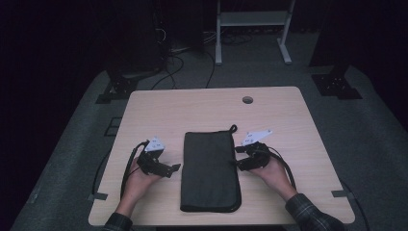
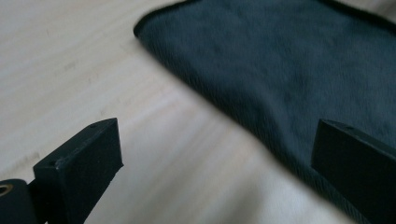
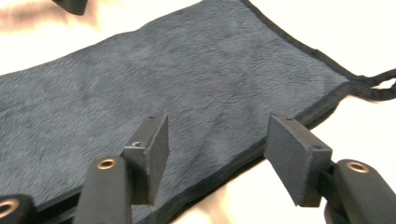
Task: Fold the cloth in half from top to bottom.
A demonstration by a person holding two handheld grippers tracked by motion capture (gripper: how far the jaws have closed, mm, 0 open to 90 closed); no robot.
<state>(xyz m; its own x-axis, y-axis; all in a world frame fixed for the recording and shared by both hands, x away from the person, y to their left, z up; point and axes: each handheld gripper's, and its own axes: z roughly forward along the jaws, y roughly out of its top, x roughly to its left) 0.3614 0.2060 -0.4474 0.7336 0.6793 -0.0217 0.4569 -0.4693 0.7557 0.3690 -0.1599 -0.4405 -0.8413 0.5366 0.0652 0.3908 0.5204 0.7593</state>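
flat on the surface: folded dark towel, between left gripper and right gripper; both sets of fingers apart, gripping nothing, towel edge just beyond them.

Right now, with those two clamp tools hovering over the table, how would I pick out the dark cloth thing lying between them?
Start at the pale wooden table with a round hole near its far edge. In its middle, between the left gripper and the right gripper, lies a dark grey folded fleece towel, a long rectangle running away from the person. Its black stitched border and small hanging loop at the far corner mark it out.
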